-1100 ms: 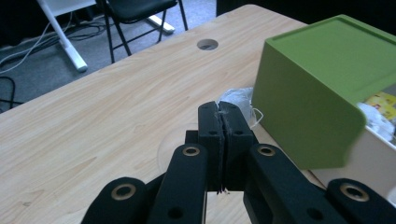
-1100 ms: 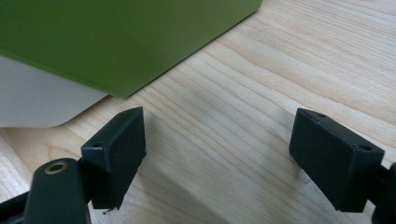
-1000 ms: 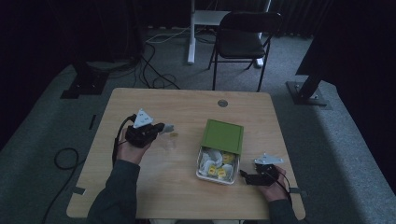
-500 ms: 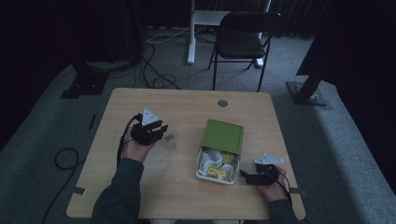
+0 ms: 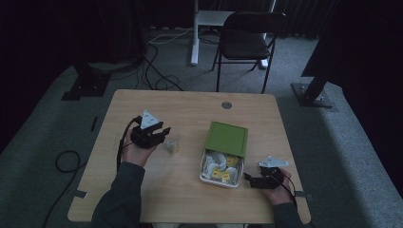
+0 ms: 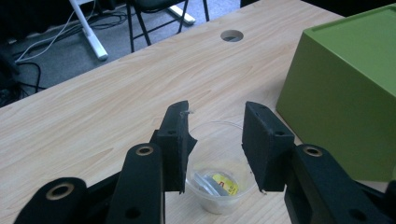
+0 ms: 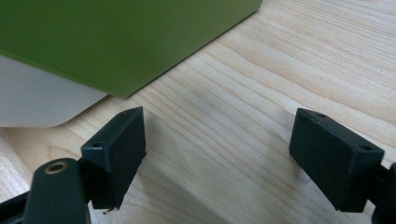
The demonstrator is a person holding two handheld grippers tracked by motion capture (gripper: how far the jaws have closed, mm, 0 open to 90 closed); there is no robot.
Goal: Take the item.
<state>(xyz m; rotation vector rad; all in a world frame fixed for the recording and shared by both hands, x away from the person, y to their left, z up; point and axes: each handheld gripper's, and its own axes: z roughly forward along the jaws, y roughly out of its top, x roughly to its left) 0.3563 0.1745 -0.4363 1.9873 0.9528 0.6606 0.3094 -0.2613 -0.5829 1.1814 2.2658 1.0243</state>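
- The left gripper [image 6: 215, 149] has its jaws partly open, one on each side of a small clear plastic cup [image 6: 219, 177] that stands on the table just ahead of it; a gap shows between each pad and the cup wall, so nothing is gripped.
- Inside the cup lies a small packet with a yellow label [image 6: 225, 183], flat on the bottom.
- The cup looks thin-walled and very light. It would likely flex or buckle under a hard squeeze and could skate on the smooth wooden table [image 5: 190, 114] if pushed from one side alone.
- The best hold, I judge, is across the wall below the rim, with both pads meeting it together and only gentle pressure.
- To the left gripper's right stands the green lid [image 6: 345, 88] of the open box [image 5: 222, 164], close by; swinging that way risks a knock.
- Ahead of and to the left of that gripper the tabletop is bare as far as the round cable hole [image 6: 232, 35], giving ample room to lift or slide.
- The right gripper [image 7: 217, 161] rests low over bare wood with its jaws wide apart and empty. The white box wall and green lid sit just ahead to its left.
- In the high view the table's near edge is not far behind the right gripper, so backward room is short.
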